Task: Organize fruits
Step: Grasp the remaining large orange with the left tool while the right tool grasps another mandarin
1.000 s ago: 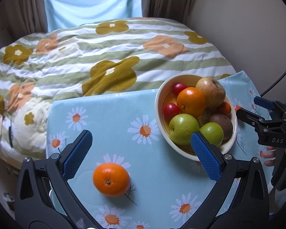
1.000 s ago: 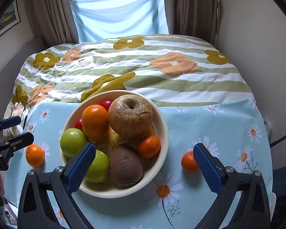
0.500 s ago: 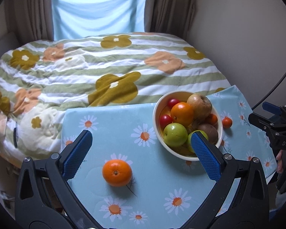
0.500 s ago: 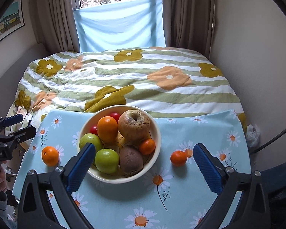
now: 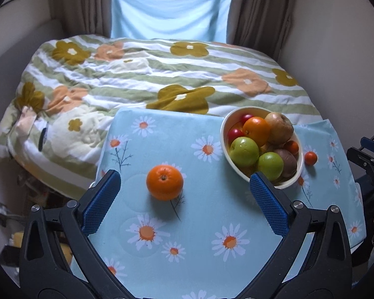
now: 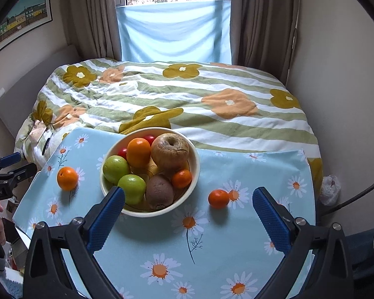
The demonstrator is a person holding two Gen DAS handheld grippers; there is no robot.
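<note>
A cream bowl [image 6: 194, 172] heaped with several fruits stands on a table with a blue daisy cloth [image 6: 212, 249]; it shows at the right in the left wrist view [image 5: 224, 137]. A loose orange [image 5: 164, 182] lies left of the bowl, also seen in the right wrist view [image 6: 67, 178]. A small tangerine [image 6: 218, 198] lies right of the bowl, also in the left wrist view [image 5: 310, 158]. My left gripper [image 5: 184, 194] is open and empty, hovering before the orange. My right gripper [image 6: 187, 211] is open and empty, above the table's front, between bowl and tangerine.
A bed with a striped flowered quilt [image 6: 187, 99] lies just beyond the table. Curtains [image 6: 259, 20] and a window are behind it, walls on both sides. A white bag [image 6: 330, 193] sits on the floor at the right.
Both grippers have pulled back and up from the table, so the bowl and loose fruits look smaller and farther. Nothing was grasped; the fruits have not moved.
</note>
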